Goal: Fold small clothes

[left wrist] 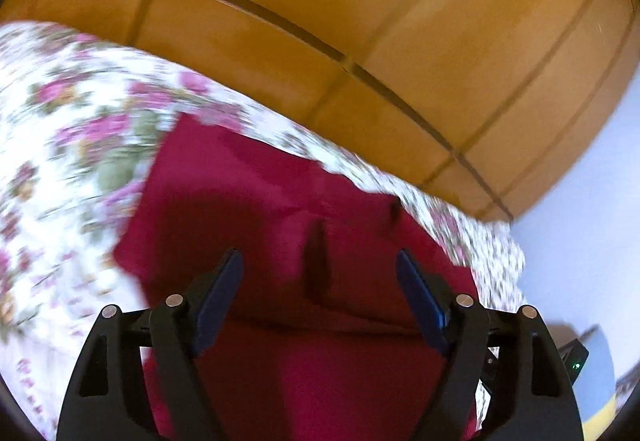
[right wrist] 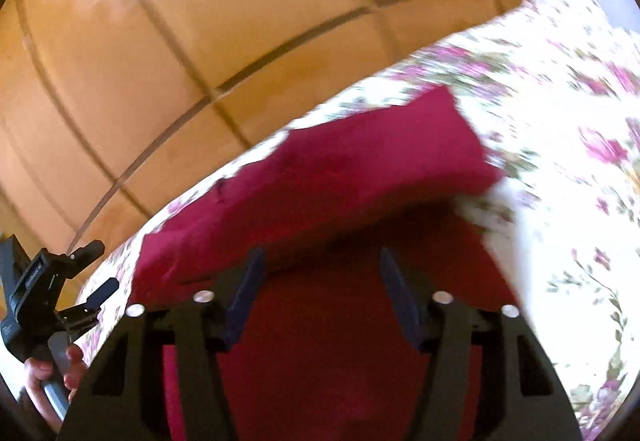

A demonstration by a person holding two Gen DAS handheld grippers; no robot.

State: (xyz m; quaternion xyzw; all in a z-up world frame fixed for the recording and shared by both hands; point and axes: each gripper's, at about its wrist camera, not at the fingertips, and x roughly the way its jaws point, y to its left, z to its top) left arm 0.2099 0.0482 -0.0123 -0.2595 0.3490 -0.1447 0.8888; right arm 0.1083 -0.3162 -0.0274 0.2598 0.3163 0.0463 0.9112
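Observation:
A dark red garment [left wrist: 280, 201] lies on a floral sheet [left wrist: 68, 145], partly folded with a raised fold across it. My left gripper [left wrist: 320, 261] is open, its blue pads spread wide just above the red cloth, holding nothing. In the right wrist view the same red garment [right wrist: 360, 161] lies on the floral sheet [right wrist: 560, 161]. My right gripper [right wrist: 320, 261] is open over the cloth and empty. The left gripper [right wrist: 60, 281] shows at the lower left of the right wrist view, held by a hand. Both views are blurred.
A glossy wooden headboard or cabinet [left wrist: 360, 21] with panel lines stands behind the bed, also in the right wrist view [right wrist: 160, 61]. A pale blue wall [left wrist: 592, 221] is at the right.

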